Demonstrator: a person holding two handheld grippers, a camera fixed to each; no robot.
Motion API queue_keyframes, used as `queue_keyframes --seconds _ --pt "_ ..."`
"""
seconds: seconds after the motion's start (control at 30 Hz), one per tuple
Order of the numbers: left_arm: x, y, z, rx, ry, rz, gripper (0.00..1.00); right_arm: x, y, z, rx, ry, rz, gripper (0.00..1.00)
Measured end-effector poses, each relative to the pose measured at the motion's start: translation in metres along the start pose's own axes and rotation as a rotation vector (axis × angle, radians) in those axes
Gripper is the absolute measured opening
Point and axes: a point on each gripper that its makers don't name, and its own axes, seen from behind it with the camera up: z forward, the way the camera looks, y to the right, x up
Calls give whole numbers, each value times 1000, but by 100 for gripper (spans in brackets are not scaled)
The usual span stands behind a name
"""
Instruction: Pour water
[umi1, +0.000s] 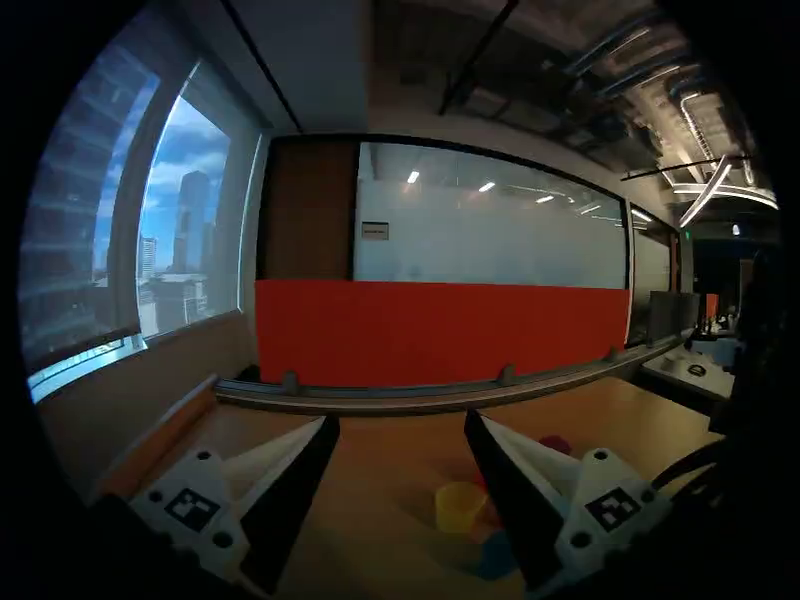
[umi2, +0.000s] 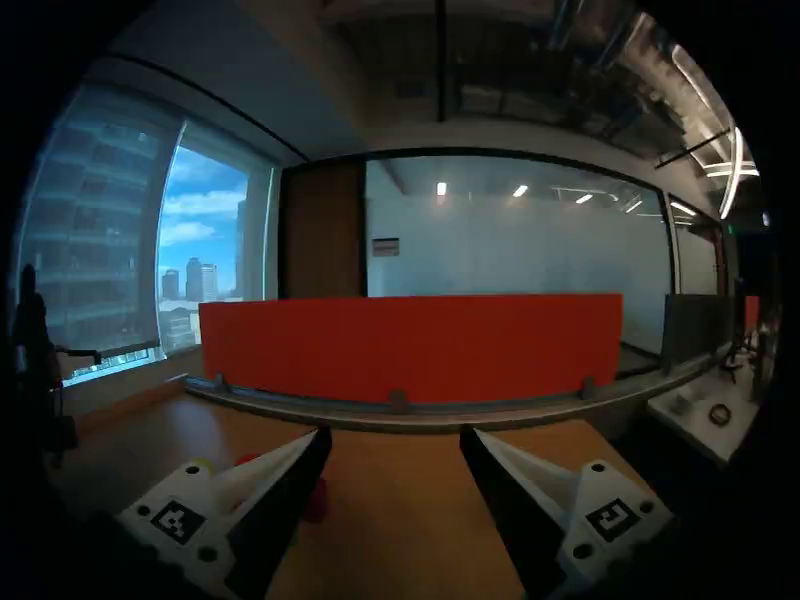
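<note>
In the left gripper view my left gripper (umi1: 400, 432) stands open above the wooden desk (umi1: 400, 470), nothing between its fingers. Below and just right of its gap sits a yellow cup (umi1: 460, 505), with a blue piece (umi1: 495, 555) beside it and a magenta cup (umi1: 555, 441) partly hidden behind the right finger. In the right gripper view my right gripper (umi2: 395, 440) is open over the desk (umi2: 400, 510). A red object (umi2: 316, 500) peeks out beside its left finger, and a yellow bit (umi2: 203, 466) shows at that finger's outer edge.
An orange divider panel (umi1: 440, 330) on a grey rail closes the desk's far edge, with a glass wall behind. Windows run along the left. Another desk (umi1: 700, 370) with small items lies to the right. A dark stand (umi2: 35, 370) rises at the left in the right gripper view.
</note>
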Motion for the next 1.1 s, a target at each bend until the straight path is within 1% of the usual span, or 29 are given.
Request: queue_keyframes --seconds 0.17,0.3,0.5,0.7,0.87,1.0,1.1 --pt "0 5 1 -41 -15 -12 93 -7 -2 1 17 -22 -12 99" --pt "-2 14 2 -87 -23 -6 93 -10 -10 2 66 -30 -18 99" --pt "-5 26 1 -169 -41 23 93 -5 -28 1 185 -32 -20 99" --pt "0 49 -6 -282 -25 46 93 1 -48 -4 310 -37 6 99" --pt "4 67 -12 -375 -20 43 93 11 -68 -12 430 -30 34 99" --pt "3 79 -16 -435 -21 35 93 15 -73 -17 472 -29 54 99" --pt "2 83 -18 -462 -26 32 93 19 -73 -20 486 -26 61 99"
